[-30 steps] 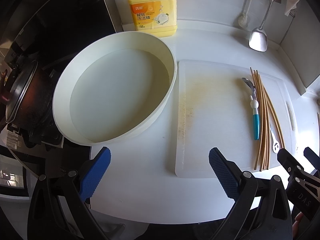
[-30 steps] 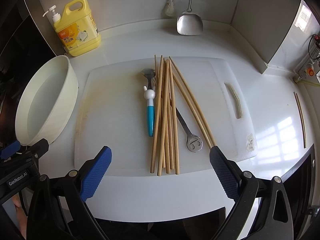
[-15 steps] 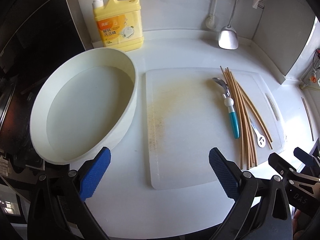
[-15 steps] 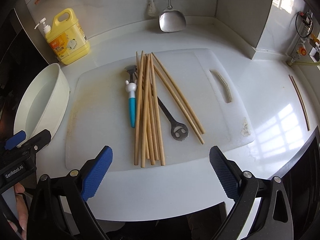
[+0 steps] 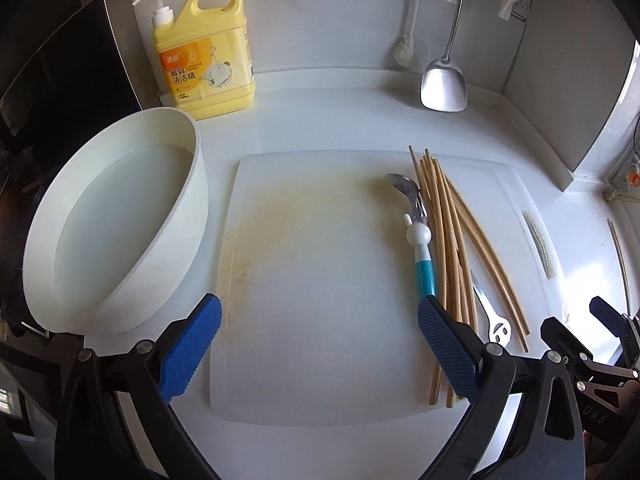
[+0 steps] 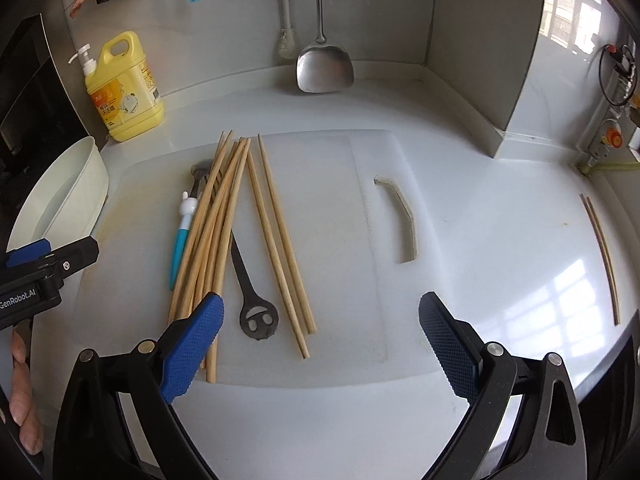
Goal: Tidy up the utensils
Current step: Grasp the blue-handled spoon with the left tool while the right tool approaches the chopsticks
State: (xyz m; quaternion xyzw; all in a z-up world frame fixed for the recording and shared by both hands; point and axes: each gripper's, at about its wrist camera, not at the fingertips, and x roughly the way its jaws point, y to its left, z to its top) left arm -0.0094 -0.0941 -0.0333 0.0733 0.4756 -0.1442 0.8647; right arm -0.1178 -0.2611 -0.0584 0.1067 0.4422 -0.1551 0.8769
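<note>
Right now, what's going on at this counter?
A person holds two tongs over a white cutting board; both are open and holding nothing. The chopsticks, a blue-handled spoon and a dark metal utensil lie unsorted on the board. The right tongs hover nearest the pile; the left tongs sit beside the white basin.

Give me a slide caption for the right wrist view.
Open right gripper above a white cutting board holding chopsticks, a teal-handled spoon and a smiley-handled utensil.

Yellow dish-soap jug (image 5: 205, 46) stands at the counter (image 5: 328, 112) rear; white basin (image 5: 108, 236) sits beside it.
</note>
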